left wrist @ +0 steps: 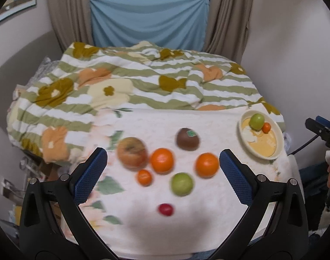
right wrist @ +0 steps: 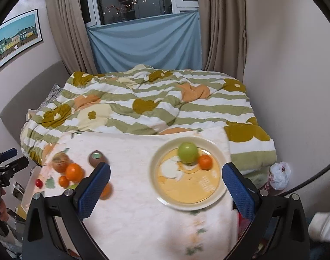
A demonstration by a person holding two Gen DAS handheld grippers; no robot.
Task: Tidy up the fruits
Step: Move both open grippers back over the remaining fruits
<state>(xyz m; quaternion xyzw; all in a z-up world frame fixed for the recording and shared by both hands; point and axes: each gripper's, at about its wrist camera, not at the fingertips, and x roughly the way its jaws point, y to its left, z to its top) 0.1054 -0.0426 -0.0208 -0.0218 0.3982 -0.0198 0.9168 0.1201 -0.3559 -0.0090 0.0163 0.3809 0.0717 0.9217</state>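
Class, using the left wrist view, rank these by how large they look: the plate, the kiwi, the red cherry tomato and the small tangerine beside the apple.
1. Plate
2. Kiwi
3. Small tangerine
4. Cherry tomato, although it lies nearest the camera.

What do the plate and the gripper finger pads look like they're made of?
The plate looks like glazed ceramic or melamine: smooth cream rim, a yellow printed centre, a rigid shape. I can't tell which of the two. The pads on the right gripper look like blue rubber or textured plastic, with a fine diamond-grid surface on black rigid fingers. The left gripper's match.
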